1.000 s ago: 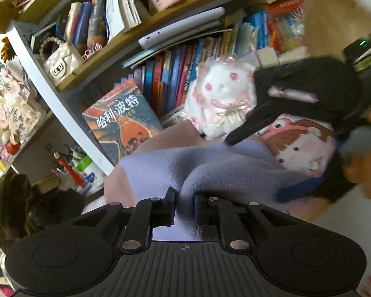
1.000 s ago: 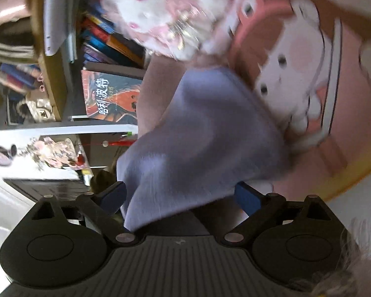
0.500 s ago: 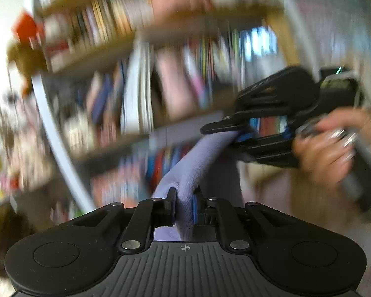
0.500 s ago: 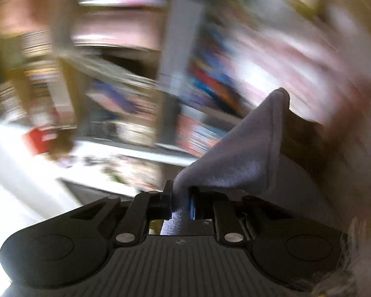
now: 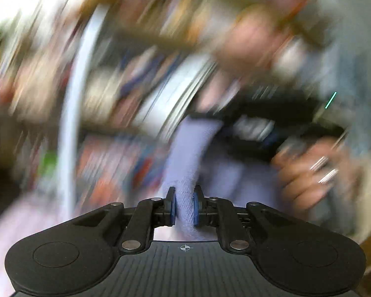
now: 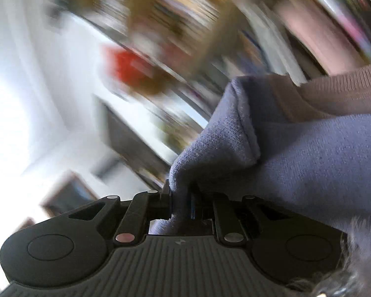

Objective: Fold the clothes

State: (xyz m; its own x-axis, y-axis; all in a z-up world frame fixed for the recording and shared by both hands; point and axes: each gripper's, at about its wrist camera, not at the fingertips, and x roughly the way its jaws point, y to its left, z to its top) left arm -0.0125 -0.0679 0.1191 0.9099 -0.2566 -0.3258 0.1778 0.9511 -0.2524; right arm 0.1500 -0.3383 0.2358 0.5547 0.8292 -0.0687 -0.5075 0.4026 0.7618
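Left wrist view gives me my left gripper (image 5: 184, 206) clamped on a bunched fold of soft lavender knitted garment (image 5: 185, 173), the blue-padded fingers (image 5: 172, 209) pressed against the fabric from both sides. From there the cloth rises as a thick, fuzzy band toward my right gripper (image 5: 210, 121), which is a dark smear at the upper right; I can see the cloth reaching it, though blur hides its jaws in this view. The person's hand (image 5: 309, 173) wrapped round its handle is a blurred shape, with pale glints across the fingers.

From the right wrist view, the right gripper (image 6: 180, 204) is closed tight on a corner of the same garment (image 6: 296, 153). Here the knit is sharp: fine ribbed texture, a stitched hem running up to a rounded corner, and a dusty pink band (image 6: 346, 94) along the upper right edge, cut off by the frame. The garment hangs in the air between both grippers.

Behind everything, the wooden bookshelf of coloured book spines (image 5: 136, 79) is heavily streaked, and I cannot make out single items. Wispy pale fibres (image 6: 353, 267) intrude at the lower right corner; I cannot tell what they belong to.
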